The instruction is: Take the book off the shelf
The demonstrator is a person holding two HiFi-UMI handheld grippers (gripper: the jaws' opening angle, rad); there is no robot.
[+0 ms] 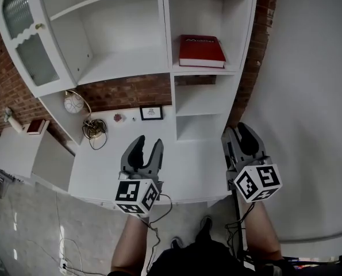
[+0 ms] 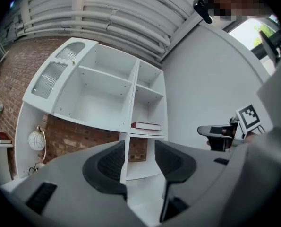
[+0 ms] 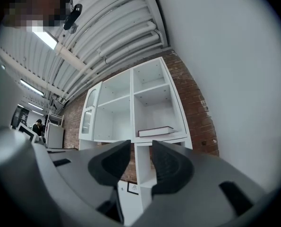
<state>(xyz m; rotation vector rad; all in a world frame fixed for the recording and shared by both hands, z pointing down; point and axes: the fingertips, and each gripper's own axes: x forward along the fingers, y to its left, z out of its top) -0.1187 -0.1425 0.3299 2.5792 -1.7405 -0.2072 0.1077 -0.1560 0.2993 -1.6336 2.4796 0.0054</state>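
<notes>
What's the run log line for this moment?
phase: pre-grasp | book: lying flat on shelf, untouched | left tongs: open, empty | right tongs: open, empty

Shelf unit [image 1: 119,68] against a brick wall [image 1: 125,91].
Plain pale wall [image 1: 308,96] at right; grey speckled floor [image 1: 21,229] below.

You're in a loft-style office or studio. Behind the white shelf unit [image 1: 166,50] runs a bare brick wall [image 1: 125,91]. Above it hang exposed ceiling pipes [image 3: 112,37] and a strip light [image 3: 45,38]. Far off to its left in the right gripper view, a person [image 3: 38,126] stands among white cabinets.
</notes>
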